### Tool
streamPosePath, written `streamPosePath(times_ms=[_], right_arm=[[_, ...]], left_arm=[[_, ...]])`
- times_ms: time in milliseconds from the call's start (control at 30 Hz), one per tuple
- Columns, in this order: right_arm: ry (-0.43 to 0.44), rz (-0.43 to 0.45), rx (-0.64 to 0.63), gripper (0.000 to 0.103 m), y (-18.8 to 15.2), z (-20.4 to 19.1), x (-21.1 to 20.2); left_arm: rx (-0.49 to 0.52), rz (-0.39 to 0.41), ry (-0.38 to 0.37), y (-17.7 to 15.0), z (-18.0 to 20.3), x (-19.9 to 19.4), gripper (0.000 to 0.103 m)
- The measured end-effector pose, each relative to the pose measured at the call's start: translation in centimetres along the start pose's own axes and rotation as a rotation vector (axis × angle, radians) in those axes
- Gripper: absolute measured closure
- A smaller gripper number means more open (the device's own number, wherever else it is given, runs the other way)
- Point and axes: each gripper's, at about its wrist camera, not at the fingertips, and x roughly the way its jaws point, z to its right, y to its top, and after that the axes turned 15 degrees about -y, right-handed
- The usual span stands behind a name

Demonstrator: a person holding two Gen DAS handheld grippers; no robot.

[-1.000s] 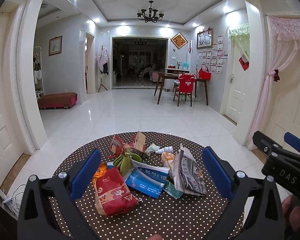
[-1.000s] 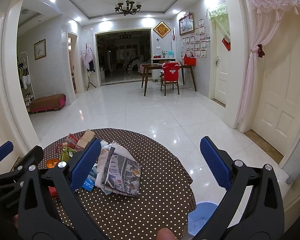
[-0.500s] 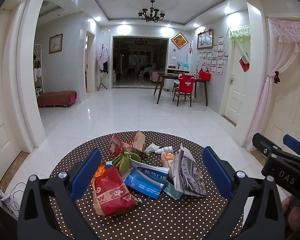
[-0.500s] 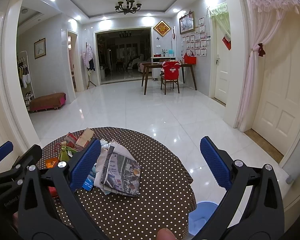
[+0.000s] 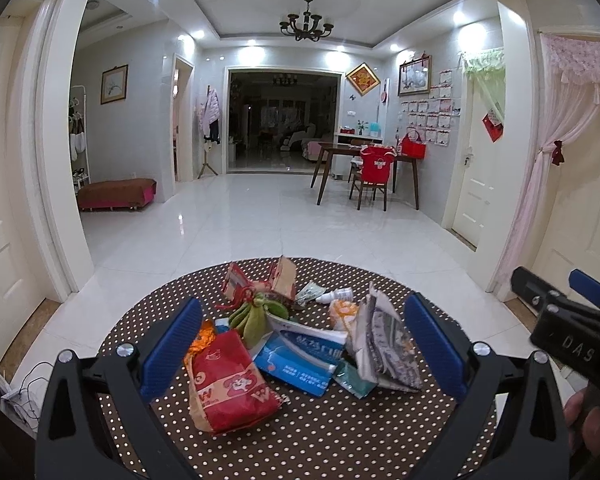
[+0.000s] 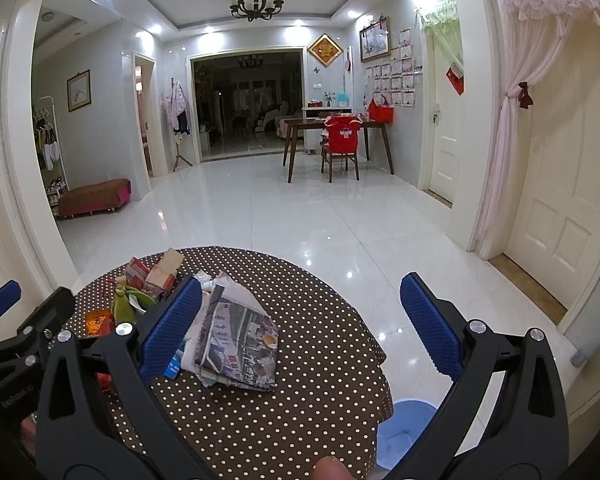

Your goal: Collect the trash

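Nothing shifted since earlier | trash pile [image 5: 296, 340]: crumpled wrappers, folded newspaper [image 6: 236, 338] | both tools gaping, empty

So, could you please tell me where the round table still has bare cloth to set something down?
Bare polka-dot cloth lies right of the folded newspaper, out to the table edge, and along the near rim in front of the red snack bag. The middle and left are crowded: the snack bag, blue-and-white packet, green bundle and newspaper overlap.
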Motion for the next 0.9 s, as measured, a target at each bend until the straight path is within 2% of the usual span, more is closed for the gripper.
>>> streamPosePath(times_ms=[233,500,767,900], right_arm=[[-0.027,-0.065,-0.023,0.006,-1.7,0.5,2.5],[-0.027,-0.168,-0.06,0.006,-4.6,-0.2,5.8],[0.017,-0.231,-0.113,0.006,-6.5,-2.5,7.6],[0.036,-0.242,-0.143,0.006,-7.2,-3.5,7.9]], left_arm=[[-0.025,-0.054,0.044,-2.3,-2.9,1.1,0.004],[-0.066,-0.156,0.123,-6.2,-7.2,2.6,0.004],[-0.031,-0.212,0.137,-7.0,-7.4,5.5,0.004],[-0.055,-0.262,0.177,-7.5,-7.9,8.4,0.004]])
